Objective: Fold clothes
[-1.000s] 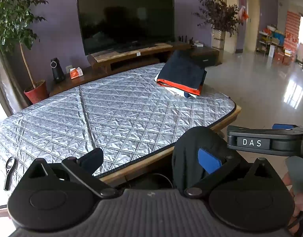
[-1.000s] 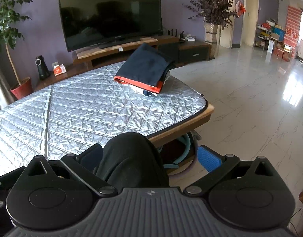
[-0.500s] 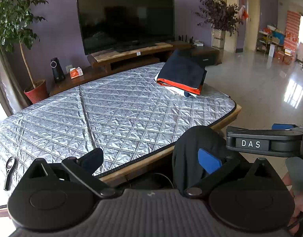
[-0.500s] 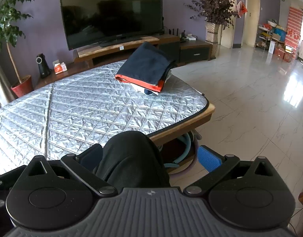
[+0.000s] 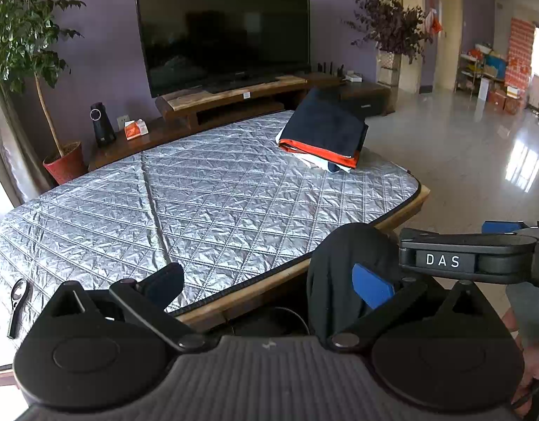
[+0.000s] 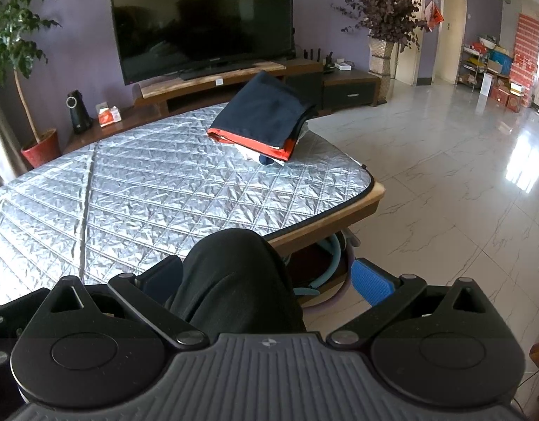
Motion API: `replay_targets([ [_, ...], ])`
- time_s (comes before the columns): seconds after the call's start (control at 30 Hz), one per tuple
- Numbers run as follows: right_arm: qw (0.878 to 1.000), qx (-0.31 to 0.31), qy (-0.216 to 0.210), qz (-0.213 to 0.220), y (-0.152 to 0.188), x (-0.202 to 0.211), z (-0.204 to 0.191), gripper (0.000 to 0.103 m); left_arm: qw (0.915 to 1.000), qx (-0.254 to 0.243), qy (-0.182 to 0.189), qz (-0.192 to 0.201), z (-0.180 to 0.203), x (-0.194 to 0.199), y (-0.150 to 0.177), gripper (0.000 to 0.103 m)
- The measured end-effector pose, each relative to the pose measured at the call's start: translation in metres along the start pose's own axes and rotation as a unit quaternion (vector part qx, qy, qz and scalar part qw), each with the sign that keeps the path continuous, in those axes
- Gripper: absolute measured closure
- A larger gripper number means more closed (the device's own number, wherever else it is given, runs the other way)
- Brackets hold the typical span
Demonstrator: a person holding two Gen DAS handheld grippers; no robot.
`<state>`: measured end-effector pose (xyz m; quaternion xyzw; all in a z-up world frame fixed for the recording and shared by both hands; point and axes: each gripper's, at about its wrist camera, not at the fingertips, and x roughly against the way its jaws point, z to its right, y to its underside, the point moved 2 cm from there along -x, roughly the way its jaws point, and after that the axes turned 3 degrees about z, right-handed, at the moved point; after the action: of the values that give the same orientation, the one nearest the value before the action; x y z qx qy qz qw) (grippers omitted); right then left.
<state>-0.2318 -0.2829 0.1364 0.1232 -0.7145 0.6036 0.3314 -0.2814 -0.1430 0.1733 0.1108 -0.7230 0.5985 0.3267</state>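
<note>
Fingers [image 6: 371, 286] apart — black garment [image 6: 234, 277] between

A home living room. Ahead of the jaws, a large television [image 5: 224, 31] stands on a low wooden stand [image 5: 234, 93]. Potted plants [image 5: 20, 35] flank it.

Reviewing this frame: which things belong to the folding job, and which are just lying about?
Job: black garment, folded stack, silver table cover, left gripper, right gripper.
Lying about: black tool on the cover, television, potted plant, tissue box.
</note>
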Motion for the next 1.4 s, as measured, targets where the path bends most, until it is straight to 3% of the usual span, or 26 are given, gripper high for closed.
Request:
replay_targets([
  [1.4,1.000,0.010,-0.002,-0.005,0.0014,-0.0035,-0.0031,0.000,1.0000,-0.001,-0.003,-0.002,-0.0001,-0.0014,-0.0005,0.001],
])
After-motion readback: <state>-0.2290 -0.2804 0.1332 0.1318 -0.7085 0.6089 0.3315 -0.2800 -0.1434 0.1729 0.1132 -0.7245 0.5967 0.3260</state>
